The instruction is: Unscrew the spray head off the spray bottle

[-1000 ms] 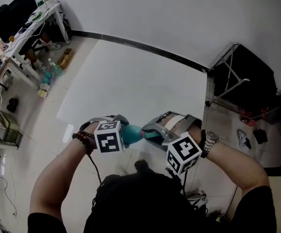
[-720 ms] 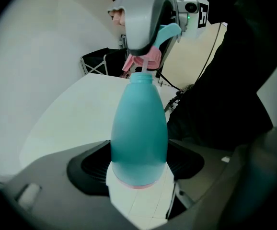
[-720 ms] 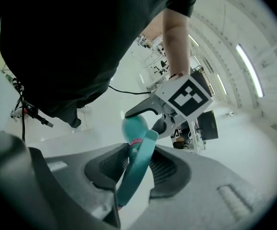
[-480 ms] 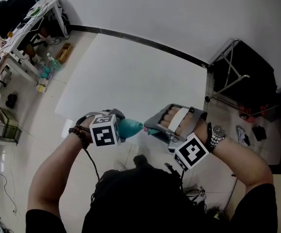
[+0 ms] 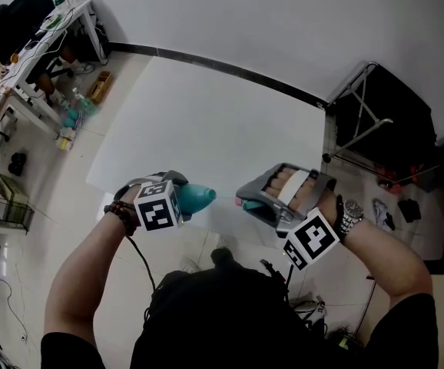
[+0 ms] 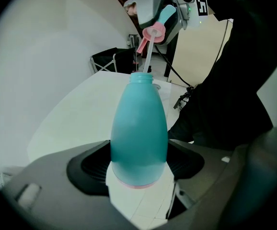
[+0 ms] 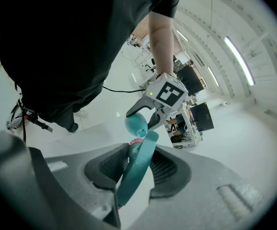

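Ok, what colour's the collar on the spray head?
The collar is pink, on a teal spray head; clearest in the left gripper view.

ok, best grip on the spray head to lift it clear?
Take the spray head by its flat teal body, jaws across its broad faces, from the end away from the bottle. The pink collar is round and may slip; the tube is too thin.

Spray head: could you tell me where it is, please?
The spray head is near the head view's centre, clamped in the right tool, right of the bottle in the left tool.
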`<state>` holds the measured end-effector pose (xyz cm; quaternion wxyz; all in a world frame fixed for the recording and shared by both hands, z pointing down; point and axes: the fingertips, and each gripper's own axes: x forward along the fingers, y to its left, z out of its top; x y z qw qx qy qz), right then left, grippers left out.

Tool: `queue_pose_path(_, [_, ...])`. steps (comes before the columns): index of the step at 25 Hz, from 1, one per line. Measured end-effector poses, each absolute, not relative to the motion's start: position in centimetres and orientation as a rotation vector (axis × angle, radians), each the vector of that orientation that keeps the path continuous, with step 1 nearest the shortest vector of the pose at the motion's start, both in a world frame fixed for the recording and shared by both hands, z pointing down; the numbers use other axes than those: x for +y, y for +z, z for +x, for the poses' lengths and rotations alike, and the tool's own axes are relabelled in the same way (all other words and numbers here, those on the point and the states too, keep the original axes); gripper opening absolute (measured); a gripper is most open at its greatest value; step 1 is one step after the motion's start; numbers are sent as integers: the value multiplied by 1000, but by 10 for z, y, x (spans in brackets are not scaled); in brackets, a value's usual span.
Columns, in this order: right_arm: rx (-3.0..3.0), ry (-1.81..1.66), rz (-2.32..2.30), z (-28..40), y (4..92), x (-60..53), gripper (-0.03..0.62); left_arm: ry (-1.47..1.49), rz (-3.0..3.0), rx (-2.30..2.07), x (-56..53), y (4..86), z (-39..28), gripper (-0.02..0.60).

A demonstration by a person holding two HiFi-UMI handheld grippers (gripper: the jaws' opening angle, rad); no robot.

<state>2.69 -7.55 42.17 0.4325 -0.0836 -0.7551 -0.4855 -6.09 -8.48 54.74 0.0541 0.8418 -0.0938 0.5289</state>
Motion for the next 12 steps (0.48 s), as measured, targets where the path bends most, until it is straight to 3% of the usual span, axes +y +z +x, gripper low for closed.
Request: queue_pose_path(12, [-1960,-1120,-82,47,402,-92,121,1622,2511,-454,-108,563,-88,382])
